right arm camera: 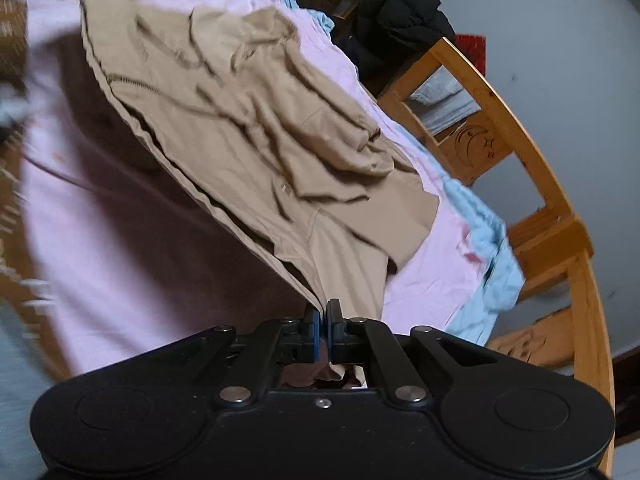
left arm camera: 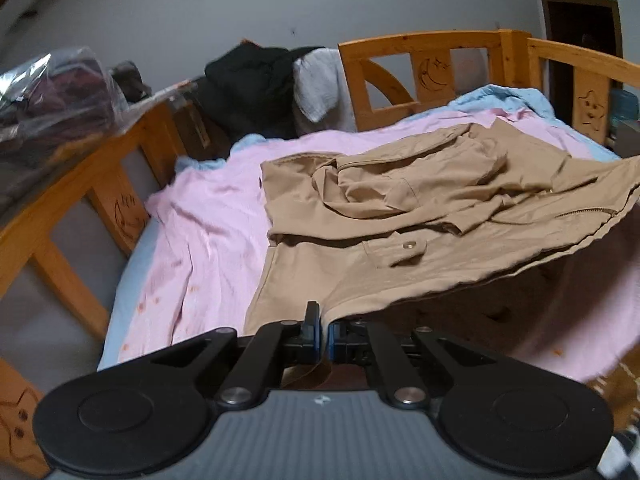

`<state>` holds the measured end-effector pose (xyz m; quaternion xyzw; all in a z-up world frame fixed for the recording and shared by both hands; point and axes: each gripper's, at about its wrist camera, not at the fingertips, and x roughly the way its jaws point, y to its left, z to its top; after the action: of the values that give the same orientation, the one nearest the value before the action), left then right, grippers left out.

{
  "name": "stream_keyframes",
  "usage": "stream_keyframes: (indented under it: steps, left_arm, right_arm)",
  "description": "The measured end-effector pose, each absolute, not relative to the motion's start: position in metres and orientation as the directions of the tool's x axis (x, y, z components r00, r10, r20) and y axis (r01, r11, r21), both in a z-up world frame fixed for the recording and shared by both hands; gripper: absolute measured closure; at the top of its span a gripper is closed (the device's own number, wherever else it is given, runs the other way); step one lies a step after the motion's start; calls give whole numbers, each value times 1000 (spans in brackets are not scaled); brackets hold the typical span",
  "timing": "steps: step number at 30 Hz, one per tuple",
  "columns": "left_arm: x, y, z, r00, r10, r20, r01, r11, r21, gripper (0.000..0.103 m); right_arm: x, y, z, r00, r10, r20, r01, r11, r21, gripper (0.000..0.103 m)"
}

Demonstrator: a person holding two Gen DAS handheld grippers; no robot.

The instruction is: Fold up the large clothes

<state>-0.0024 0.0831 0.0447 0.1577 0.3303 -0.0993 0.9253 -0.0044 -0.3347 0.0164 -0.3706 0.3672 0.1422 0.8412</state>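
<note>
Tan jacket (left arm camera: 400, 216) hangs lifted over the pink sheet (left arm camera: 208, 216), its hem pinched by left gripper (left arm camera: 323, 330) and right gripper (right arm camera: 323, 330).

Open pink sheet (left arm camera: 208, 216) left of the jacket (left arm camera: 400, 216); wooden rails (left arm camera: 420, 44) and, seemingly, piled clothes (left arm camera: 248, 84) block beyond.

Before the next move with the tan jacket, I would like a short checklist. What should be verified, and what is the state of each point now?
1. Left gripper shut on the tan jacket: ok, cloth sits between the closed jaws.
2. Right gripper shut on the same jacket: ok.
3. Hem lifted off the pink sheet: ok, a shadow shows under the raised edge.
4. Both layers of the hem caught in each grip: cannot tell.
5. Upper part of the jacket flat: not ok, the sleeve area is bunched and wrinkled.
6. Black clothes at the wooden bed frame away from the jacket: ok.
</note>
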Motion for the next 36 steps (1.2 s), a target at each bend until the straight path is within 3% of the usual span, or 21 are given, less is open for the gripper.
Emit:
stream_keyframes:
  steps: [6, 11, 18, 24, 27, 28, 29, 30, 31, 32, 36]
  left_arm:
    - [29, 85, 82, 756, -112, -645, 291, 940, 177, 99]
    - [111, 77, 96, 727, -78, -682, 288, 937, 199, 99]
    - [233, 69, 47, 628, -26, -778, 284, 938, 198, 98]
    - [291, 68, -15, 568, -23, -823, 226, 966, 129, 96]
    - [296, 74, -26, 563, -31, -826, 216, 970, 110, 88]
    - [295, 78, -25, 572, -41, -819, 212, 972, 100, 74]
    - [291, 82, -23, 585, -46, -810, 202, 975, 90, 47]
    - [286, 90, -19, 607, -62, -792, 192, 979, 70, 33]
    - [280, 97, -14, 631, -76, -772, 181, 982, 52, 12]
    - [272, 107, -9, 666, -89, -741, 161, 987, 26, 6]
    - [241, 148, -3, 702, -132, -700, 48, 989, -139, 5]
  right_arm:
    - [5, -331, 56, 699, -2, -715, -475, 746, -466, 101]
    - [84, -338, 66, 726, -40, -687, -396, 792, -465, 101]
    - [203, -346, 24, 679, -92, -728, -361, 822, -440, 99]
    - [261, -346, -32, 641, -123, -757, -310, 862, -402, 99]
    - [269, -355, -51, 633, -117, -765, -249, 905, -344, 94]
    - [268, -359, -52, 648, -106, -754, -223, 920, -321, 88]
    - [262, -366, -49, 684, -75, -726, -187, 943, -274, 77]
    - [255, -374, -45, 711, -37, -703, -164, 962, -216, 67]
    - [247, -385, -40, 742, 6, -671, -132, 982, -136, 44]
    - [237, -397, -36, 769, 46, -637, -98, 994, -47, 33]
    - [197, -433, -30, 833, 59, -550, 58, 980, 193, 25]
